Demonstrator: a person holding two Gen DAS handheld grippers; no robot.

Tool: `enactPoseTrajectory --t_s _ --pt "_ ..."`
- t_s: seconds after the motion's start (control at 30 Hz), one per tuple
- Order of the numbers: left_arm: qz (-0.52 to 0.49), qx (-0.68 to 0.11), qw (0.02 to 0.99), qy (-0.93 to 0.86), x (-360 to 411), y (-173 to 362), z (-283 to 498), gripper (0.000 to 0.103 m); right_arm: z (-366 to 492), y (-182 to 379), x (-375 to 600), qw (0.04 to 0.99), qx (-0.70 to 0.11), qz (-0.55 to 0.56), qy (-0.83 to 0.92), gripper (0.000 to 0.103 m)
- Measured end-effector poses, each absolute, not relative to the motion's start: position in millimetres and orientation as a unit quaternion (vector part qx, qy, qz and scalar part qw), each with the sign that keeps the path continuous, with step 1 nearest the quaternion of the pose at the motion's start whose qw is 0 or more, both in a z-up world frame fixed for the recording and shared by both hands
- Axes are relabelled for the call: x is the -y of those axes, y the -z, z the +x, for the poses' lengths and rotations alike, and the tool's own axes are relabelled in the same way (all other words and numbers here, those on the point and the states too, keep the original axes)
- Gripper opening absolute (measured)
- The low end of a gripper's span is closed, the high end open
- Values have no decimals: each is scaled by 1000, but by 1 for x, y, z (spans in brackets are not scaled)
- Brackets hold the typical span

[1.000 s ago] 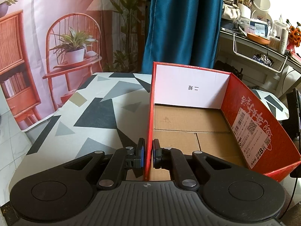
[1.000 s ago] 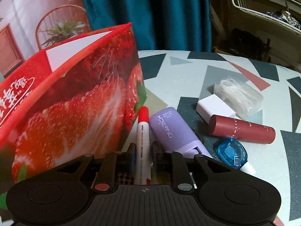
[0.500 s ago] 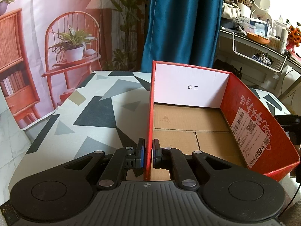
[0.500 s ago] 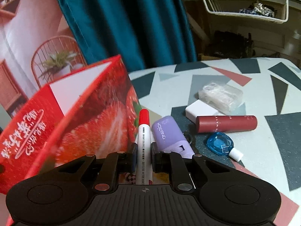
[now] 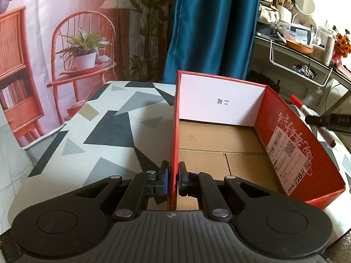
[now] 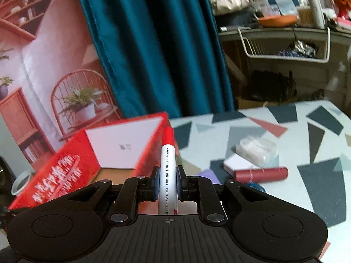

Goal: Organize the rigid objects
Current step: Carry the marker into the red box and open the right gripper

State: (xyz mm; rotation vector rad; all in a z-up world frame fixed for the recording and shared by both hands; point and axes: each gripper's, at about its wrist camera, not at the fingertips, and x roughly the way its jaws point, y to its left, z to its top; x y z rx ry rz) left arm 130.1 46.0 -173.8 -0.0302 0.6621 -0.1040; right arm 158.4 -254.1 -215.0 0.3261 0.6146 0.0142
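Note:
My left gripper point(image 5: 173, 180) is shut on the left wall of the red cardboard box point(image 5: 291, 144), which stands open with a bare brown floor. My right gripper point(image 6: 167, 180) is shut on a white marker with a red cap point(image 6: 167, 166), held up in the air to the right of the box point(image 6: 72, 164). The marker point(image 5: 295, 102) and the right gripper's finger point(image 5: 329, 119) show past the box's right wall in the left wrist view.
On the patterned table point(image 6: 307, 153) to the right lie a dark red tube point(image 6: 261, 174), a white block point(image 6: 238, 164), a clear plastic packet point(image 6: 255, 149), a purple item point(image 6: 208, 175) and a blue tape dispenser point(image 6: 255, 187). A tape roll point(image 6: 22, 180) lies left of the box.
My right gripper has lifted the marker off the table and risen above the box's rim. The left gripper keeps its hold on the box wall.

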Motion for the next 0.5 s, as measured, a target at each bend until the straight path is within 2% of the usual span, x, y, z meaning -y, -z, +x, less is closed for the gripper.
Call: enactPoseTrajectory --t_s 0.27,0.5 --pt "-9 -315 947 57 -46 175 127 9 161 192 218 945 -296 134 -40 14" --pt "-12 -310 949 61 -47 176 126 9 161 196 195 942 -314 110 -54 14"
